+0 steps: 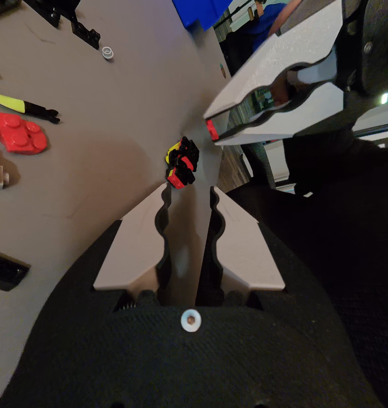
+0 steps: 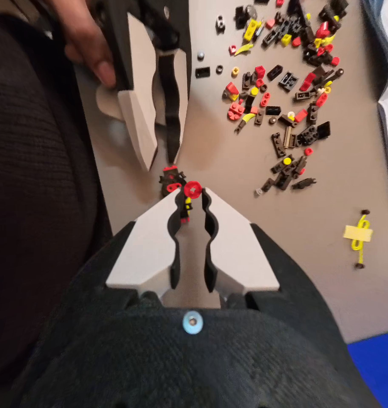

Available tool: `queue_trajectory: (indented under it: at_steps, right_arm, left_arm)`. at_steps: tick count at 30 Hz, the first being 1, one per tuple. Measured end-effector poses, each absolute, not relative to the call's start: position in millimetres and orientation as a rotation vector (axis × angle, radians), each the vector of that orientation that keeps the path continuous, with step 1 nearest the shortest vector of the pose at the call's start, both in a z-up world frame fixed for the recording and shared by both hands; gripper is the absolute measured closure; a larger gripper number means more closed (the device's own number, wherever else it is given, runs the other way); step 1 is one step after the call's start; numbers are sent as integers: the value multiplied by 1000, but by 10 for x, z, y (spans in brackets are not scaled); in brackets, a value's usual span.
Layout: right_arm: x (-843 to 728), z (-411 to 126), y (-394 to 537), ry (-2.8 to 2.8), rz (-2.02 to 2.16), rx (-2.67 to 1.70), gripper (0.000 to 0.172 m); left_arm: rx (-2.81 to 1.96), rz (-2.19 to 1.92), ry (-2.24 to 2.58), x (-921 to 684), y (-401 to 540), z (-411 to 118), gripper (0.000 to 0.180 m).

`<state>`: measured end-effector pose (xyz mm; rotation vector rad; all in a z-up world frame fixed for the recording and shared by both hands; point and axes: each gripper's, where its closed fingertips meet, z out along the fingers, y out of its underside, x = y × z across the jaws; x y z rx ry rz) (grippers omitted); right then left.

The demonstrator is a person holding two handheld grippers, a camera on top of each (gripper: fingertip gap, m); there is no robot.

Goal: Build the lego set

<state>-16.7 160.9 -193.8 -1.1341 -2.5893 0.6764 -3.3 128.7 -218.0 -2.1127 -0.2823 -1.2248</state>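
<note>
Left gripper (image 1: pixel 190 189): fingers spread, nothing between them; tips just short of small black-red-yellow brick assembly (image 1: pixel 182 164) lying on grey table (image 1: pixel 113 123) near its edge. Right gripper (image 2: pixel 191 191): fingers clenched on small red round piece (image 2: pixel 192 189) at very tips, both pads against it, piece held above assembly. Loose brick pile (image 2: pixel 285 88) well apart, farther across table. Hand (image 2: pixel 89 42) grips left tool's handle.
</note>
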Motion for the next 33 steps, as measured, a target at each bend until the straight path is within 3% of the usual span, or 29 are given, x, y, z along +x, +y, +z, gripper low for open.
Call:
queue_trajectory:
  at_steps: [1, 33]
  right_arm:
    - [-156, -1939, 1577, -2565, 696, -1155, 158]
    - [-71, -2240, 1458, -2667, 516, -1129, 154]
  left_arm:
    - [-2112, -1227, -283, -30, 1287, -2179, 147]
    - [-2115, -1196, -293, -49, 1311, -2198, 151]
